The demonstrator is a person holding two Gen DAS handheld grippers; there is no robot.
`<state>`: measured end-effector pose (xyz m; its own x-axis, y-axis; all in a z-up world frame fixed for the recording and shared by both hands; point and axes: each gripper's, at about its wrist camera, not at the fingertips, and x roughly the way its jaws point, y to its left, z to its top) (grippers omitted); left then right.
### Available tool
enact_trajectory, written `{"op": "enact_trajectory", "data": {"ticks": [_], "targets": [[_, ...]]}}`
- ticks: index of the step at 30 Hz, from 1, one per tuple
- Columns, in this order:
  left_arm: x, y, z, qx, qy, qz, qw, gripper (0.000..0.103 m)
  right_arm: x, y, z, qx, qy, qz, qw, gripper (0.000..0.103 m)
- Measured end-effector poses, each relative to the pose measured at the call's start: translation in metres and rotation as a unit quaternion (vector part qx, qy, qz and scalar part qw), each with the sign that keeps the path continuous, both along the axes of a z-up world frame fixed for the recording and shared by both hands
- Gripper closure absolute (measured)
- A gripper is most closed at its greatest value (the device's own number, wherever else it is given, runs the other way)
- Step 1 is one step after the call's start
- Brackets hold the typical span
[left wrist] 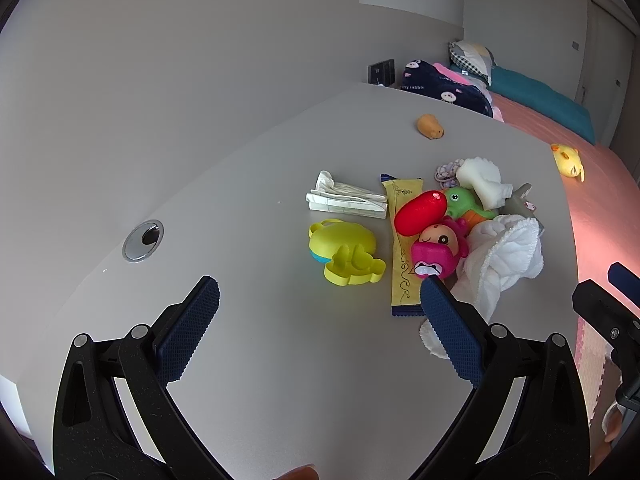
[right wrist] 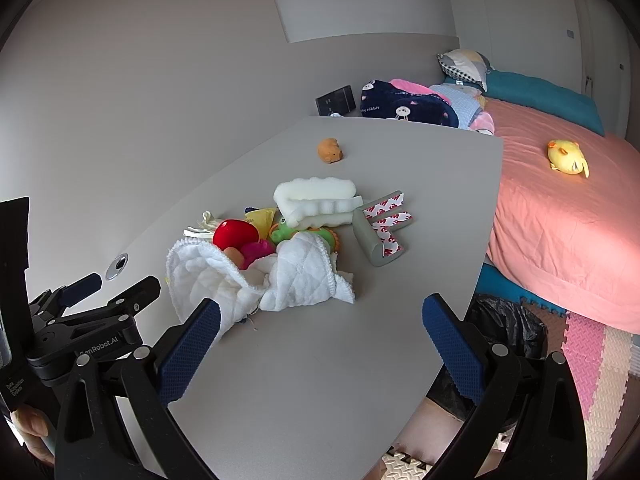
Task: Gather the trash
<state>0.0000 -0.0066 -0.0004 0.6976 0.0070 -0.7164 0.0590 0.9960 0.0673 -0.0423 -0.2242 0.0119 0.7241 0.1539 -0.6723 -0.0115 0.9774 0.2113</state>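
A pile of items lies on the grey table [left wrist: 260, 360]. In the left wrist view I see a yellow snack wrapper [left wrist: 402, 264], a crumpled white paper wrapper [left wrist: 346, 200], a red toy [left wrist: 420, 212], a pink doll toy [left wrist: 438, 252], a yellow-green toy [left wrist: 344, 252], a green toy [left wrist: 464, 202], white foam [left wrist: 482, 182] and a white cloth [left wrist: 500, 264]. My left gripper [left wrist: 320, 304] is open and empty, just short of the pile. My right gripper [right wrist: 320, 320] is open and empty, near the cloth [right wrist: 292, 276]. A grey corner guard with tape strips [right wrist: 380, 232] lies right of the pile.
A bin with a black bag [right wrist: 508, 328] stands on the floor past the table's right edge. A small orange toy [right wrist: 330, 150] sits at the far end. A cable hole [left wrist: 143, 239] is in the table at left. A bed with a pink cover [right wrist: 560, 220] is at the right.
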Motion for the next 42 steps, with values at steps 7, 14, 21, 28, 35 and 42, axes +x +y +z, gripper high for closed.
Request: {"op": "enact_trajectory", "data": {"ticks": [7,14,21,28,35,42], "targets": [[-0.0004,-0.0002,-0.0009,0.000,0.003,-0.003,1.0000,0.006,-0.0002,-0.0006,-0.0003,0.000,0.001,0.001,1.000,0.002],[-0.0006,-0.0007,-0.0011,0.001,0.003,-0.004,1.0000,0.006,-0.0015,-0.0017,0.0015,0.002,0.002,-0.001,1.000,0.002],[-0.0006,-0.0008,-0.0011,0.001,0.003,-0.005,1.0000,0.006,-0.0010,-0.0014,0.0021,0.001,0.002,-0.001,1.000,0.002],[-0.0014,-0.0022,-0.0011,0.003,0.002,-0.006,1.0000,0.006,-0.0013,-0.0016,0.0025,0.002,0.002,-0.001,1.000,0.002],[-0.0023,-0.0038,-0.0012,0.004,0.002,-0.007,1.0000,0.006,-0.0015,-0.0022,0.0023,0.001,0.003,-0.001,1.000,0.002],[-0.0027,-0.0045,-0.0015,0.005,0.002,-0.007,1.0000,0.006,-0.0019,-0.0029,0.0030,0.002,0.003,-0.001,1.000,0.002]]}}
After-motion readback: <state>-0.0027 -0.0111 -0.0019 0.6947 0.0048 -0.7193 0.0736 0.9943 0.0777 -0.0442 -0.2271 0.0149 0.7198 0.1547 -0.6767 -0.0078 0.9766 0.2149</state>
